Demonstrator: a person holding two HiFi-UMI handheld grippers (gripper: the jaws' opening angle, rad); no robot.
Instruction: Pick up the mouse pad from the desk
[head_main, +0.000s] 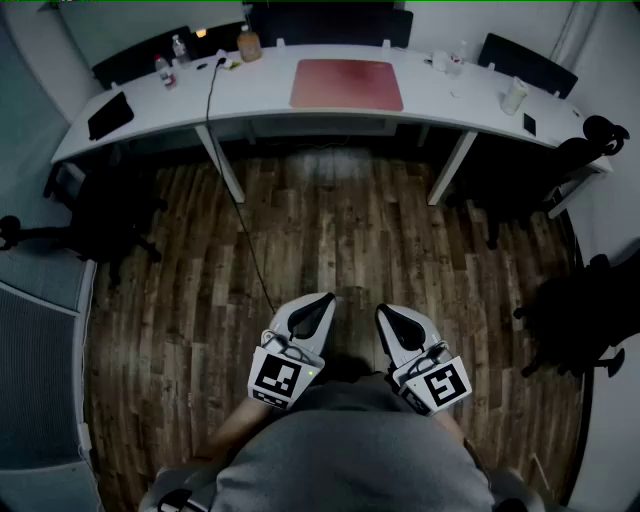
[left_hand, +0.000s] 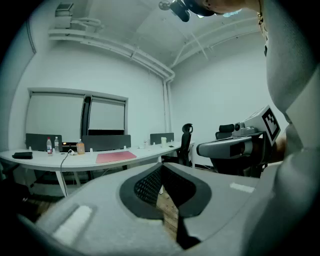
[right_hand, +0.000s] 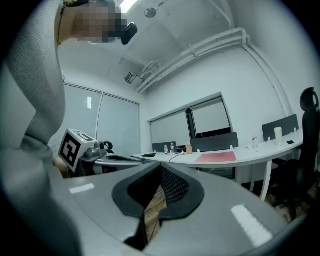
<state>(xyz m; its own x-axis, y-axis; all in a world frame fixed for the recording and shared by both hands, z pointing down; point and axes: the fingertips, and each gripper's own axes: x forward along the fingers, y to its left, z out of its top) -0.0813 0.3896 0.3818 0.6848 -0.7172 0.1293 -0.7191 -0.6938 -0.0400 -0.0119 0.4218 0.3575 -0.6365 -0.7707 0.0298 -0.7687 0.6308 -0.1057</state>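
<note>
Wood floor (head_main: 330, 220) fills the middle of the head view. A white counter (head_main: 250, 95) runs along the top, with the red mouse pad (head_main: 347, 84) lying flat on it. Low down, the left hand-held gripper (head_main: 322, 303) and right hand-held gripper (head_main: 388, 315) sit side by side, well apart from it. Left gripper view: jaws together, empty, mouse pad (left_hand: 115, 156) at middle left. Right gripper view: jaws together, empty, mouse pad (right_hand: 216, 157) at middle right

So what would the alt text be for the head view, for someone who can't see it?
From above, a person holds the left hand-held gripper and the right hand-held gripper, both shut and empty, over a wood floor. Ahead, a red mouse pad lies flat on a long white desk, with bottles and a black cable to its left.
</note>
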